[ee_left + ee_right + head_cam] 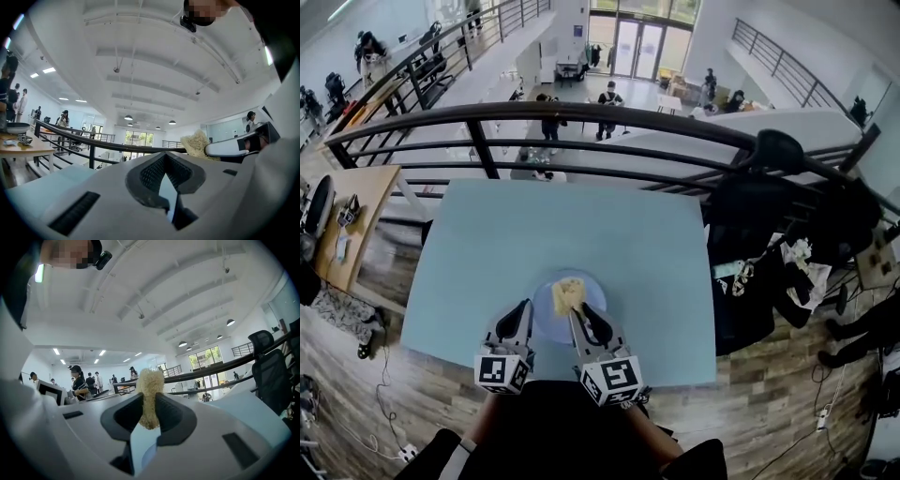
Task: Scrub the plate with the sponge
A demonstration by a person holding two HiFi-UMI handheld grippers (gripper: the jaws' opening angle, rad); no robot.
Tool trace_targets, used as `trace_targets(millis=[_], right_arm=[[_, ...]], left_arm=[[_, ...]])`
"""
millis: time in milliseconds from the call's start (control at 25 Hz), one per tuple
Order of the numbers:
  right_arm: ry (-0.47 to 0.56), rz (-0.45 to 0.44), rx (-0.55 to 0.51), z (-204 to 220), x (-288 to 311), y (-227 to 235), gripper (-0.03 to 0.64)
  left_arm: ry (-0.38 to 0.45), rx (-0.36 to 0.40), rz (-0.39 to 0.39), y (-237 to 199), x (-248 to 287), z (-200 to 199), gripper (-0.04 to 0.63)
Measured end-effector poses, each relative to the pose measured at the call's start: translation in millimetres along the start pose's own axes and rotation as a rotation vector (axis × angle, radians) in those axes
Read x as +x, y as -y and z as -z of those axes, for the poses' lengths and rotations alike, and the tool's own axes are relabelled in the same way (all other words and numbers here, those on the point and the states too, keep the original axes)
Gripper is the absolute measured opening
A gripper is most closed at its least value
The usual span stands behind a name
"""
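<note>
Scrubbing hard with the sponge (pixel 567 295) clamped in the right gripper (pixel 583 314) could skid the plate (pixel 546 330) off the table (pixel 487 244) if the left gripper (pixel 522 313), seemingly pinching its rim, slips.

pale blue counter (pixel 581 225) mid-frame, lighter blue plate (pixel 542 330), straw-yellow sponge (pixel 567 296), black-and-white square markers on grey left hand-held gripper (pixel 518 317) and right hand-held gripper (pixel 584 314), brown wood-grain floor (pixel 787 375) lower right

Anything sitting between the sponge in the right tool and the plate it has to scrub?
Nothing visible does. The right tool clamps the sponge directly over the plate on the table. The left tool is at the plate's left rim, out of the sponge's way.
</note>
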State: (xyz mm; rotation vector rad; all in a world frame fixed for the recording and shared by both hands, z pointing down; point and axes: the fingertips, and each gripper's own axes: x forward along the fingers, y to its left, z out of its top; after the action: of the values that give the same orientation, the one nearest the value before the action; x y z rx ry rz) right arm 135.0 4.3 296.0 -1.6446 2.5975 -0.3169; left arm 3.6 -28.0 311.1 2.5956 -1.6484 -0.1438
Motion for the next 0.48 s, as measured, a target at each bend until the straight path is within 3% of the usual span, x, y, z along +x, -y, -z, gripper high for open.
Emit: trace_targets(millis=[480], right_arm=[[0.018,0.013,-0.022,-2,-7,4,0.077]], left_arm=[[-0.012,0.005,0.033,13,1,5,0.002]])
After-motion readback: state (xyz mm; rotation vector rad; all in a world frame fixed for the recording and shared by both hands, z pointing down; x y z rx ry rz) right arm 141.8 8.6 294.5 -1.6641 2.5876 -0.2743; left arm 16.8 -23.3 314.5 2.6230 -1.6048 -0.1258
